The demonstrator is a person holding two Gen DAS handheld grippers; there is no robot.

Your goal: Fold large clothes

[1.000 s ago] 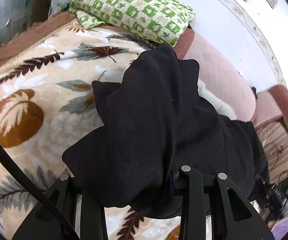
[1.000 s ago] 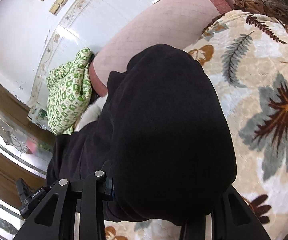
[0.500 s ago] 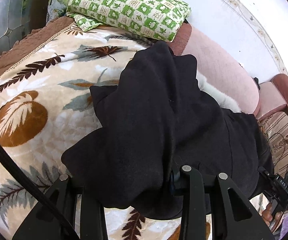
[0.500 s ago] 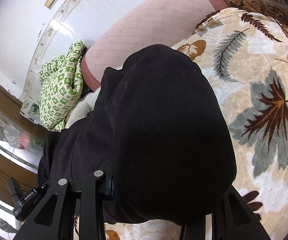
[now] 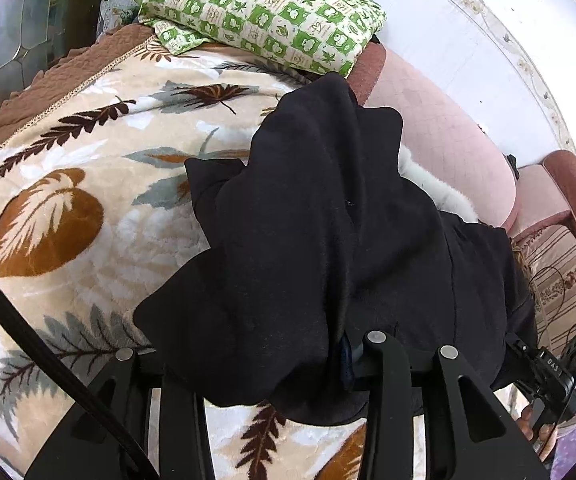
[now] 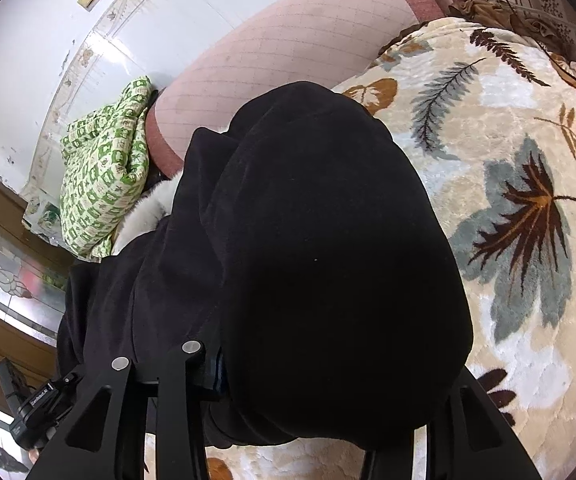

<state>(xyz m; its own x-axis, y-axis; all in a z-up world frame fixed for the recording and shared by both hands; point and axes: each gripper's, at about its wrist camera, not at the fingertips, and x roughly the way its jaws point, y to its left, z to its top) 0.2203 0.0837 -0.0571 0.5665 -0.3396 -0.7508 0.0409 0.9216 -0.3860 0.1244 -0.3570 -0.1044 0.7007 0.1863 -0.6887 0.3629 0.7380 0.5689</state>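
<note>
Garment (image 5: 328, 240) hiding left gripper (image 5: 272, 364) fingertips

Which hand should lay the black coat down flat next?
Probably both, led by the left gripper: its view shows the coat and open blanket beside it, while cloth fills most of the right gripper view.

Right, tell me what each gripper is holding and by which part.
Both hold the black garment: the left gripper and the right gripper each pinch a bunched fold near its closer edge. Which part of the garment cannot be told.
</note>
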